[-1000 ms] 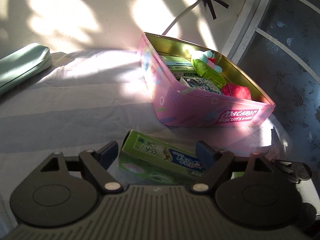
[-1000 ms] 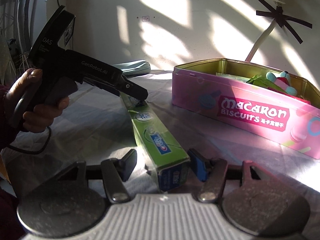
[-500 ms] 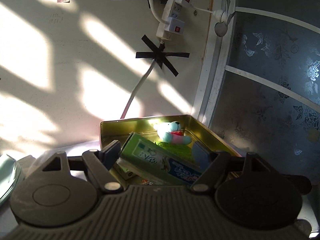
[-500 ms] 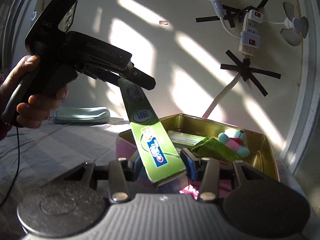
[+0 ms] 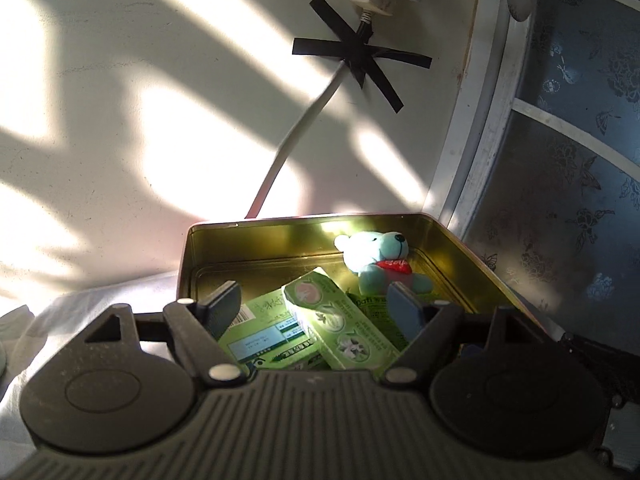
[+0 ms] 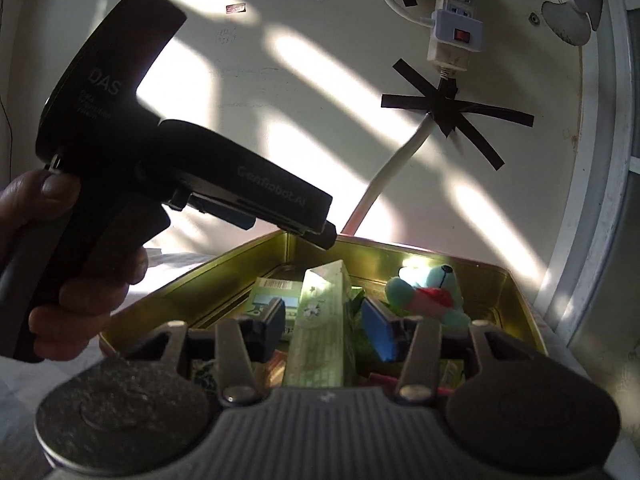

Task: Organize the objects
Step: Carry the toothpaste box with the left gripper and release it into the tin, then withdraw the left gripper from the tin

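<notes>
The green toothpaste box (image 5: 340, 320) lies inside the open gold-lined tin (image 5: 256, 240), on top of other green packets, next to a small blue teddy bear (image 5: 380, 264). My left gripper (image 5: 316, 312) is open above the tin, its fingers apart on either side of the box without touching it. In the right wrist view the box (image 6: 324, 328) lies between the spread fingers of my open right gripper (image 6: 328, 328), with the tin's rim (image 6: 504, 276) and the bear (image 6: 432, 292) behind. The left gripper's body (image 6: 192, 176) hovers over the tin's left side.
A white wall with a taped cable (image 5: 304, 136) and power strip (image 6: 452, 28) stands right behind the tin. A blue patterned door panel (image 5: 568, 160) is at the right. White cloth (image 5: 80, 308) covers the table left of the tin.
Both grippers carried the toothpaste box from the table up over the tin, then opened. The box now lies loose inside the tin.
</notes>
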The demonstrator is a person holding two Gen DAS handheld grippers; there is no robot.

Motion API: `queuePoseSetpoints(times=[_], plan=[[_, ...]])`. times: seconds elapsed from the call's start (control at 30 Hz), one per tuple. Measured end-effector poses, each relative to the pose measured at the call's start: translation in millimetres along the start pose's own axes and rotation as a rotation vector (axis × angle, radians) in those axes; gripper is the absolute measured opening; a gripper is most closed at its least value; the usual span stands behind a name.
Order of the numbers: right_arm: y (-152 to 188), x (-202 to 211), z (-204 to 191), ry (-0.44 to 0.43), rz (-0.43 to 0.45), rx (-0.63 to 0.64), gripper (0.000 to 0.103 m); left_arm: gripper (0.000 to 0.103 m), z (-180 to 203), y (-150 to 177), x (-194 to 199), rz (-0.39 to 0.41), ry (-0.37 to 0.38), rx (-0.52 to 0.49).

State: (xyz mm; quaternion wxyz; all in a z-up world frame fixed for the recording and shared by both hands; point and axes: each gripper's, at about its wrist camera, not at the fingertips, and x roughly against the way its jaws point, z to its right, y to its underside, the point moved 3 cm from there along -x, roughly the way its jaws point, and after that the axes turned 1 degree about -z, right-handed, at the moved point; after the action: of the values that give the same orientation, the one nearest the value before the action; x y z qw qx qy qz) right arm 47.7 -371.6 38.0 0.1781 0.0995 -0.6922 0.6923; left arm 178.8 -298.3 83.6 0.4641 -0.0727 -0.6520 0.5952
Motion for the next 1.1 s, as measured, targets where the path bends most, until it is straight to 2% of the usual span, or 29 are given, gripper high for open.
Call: queuePoseSetpoints(times=[0.07, 0.3, 0.6, 0.83, 1.1], plan=[[4, 12, 0, 0.007, 0.025, -0.016, 0.048, 0.087, -1, 8, 15, 0.01, -0.02, 0.0], [20, 62, 7, 0.022, 0.079, -0.16, 0.051, 0.087, 16, 38, 63, 0.026, -0.044, -0.03], [45, 111, 8, 0.062, 0.071, -0.259, 0.052, 0.087, 40, 79, 105, 0.023, -0.107, -0.09], [59, 125, -1, 0.037, 0.036, -0.306, 0.053, 0.087, 43, 109, 124, 0.001, -0.15, -0.119], [63, 127, -23, -0.025, 0.007, -0.318, 0.054, 0.087, 33, 126, 144, 0.02, -0.235, -0.15]])
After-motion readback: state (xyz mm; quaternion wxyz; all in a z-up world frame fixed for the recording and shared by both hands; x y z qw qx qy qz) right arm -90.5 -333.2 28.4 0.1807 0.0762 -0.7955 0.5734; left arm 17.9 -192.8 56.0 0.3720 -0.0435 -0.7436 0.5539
